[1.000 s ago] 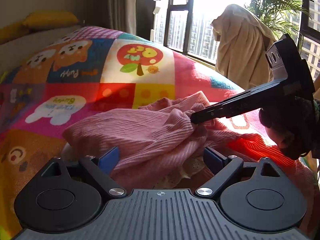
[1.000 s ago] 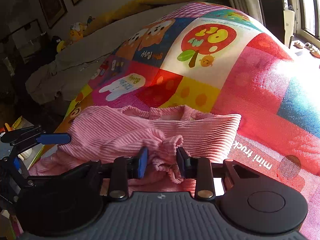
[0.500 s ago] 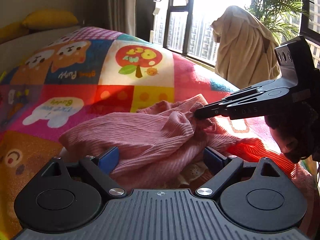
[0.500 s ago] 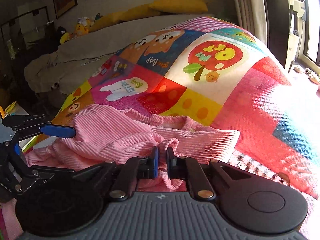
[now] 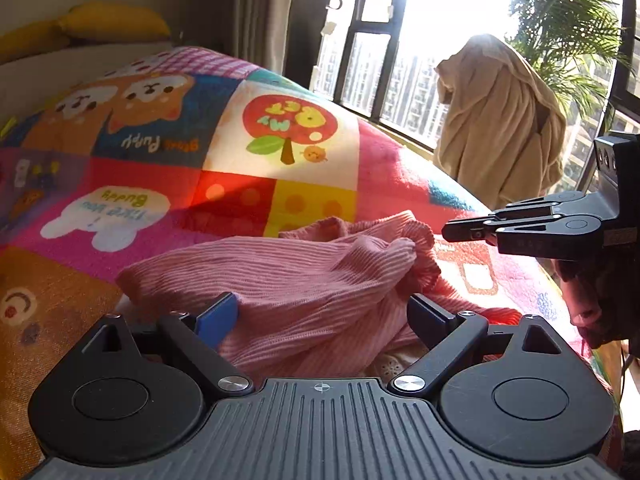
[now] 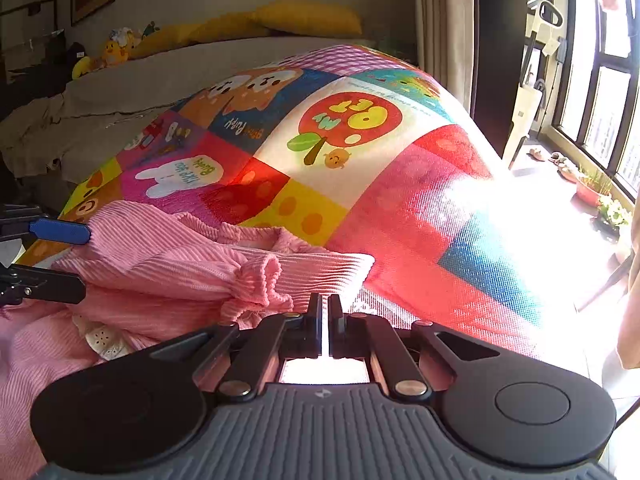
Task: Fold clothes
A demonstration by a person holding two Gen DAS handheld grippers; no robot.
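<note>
A pink ribbed garment [image 5: 304, 276] lies crumpled on the patchwork cartoon blanket [image 5: 280, 152]. My left gripper [image 5: 322, 316] is open, and the garment's bulk lies between its blue pad [image 5: 218, 314] and black finger [image 5: 428, 316]. A gathered sleeve cuff [image 6: 262, 280] rests on top of the garment. My right gripper [image 6: 325, 312] is shut with nothing in it, and light shows through the thin slit between its fingers. It sits just right of the cuff, apart from it. In the left wrist view the right gripper [image 5: 450, 234] hovers beside the cuff [image 5: 400, 248].
A beige cloth [image 5: 496, 120] hangs by the window, beyond the bed's far right edge. Yellow pillows [image 6: 304, 20] and soft toys [image 6: 112, 50] line the head of the bed. A person's hand [image 5: 592, 292] holds the right gripper. The blanket beyond the garment is bare.
My right gripper closed on the sleeve cuff, then drew back to the right and came off it. The cuff now lies loose. The left gripper stayed open in place.
</note>
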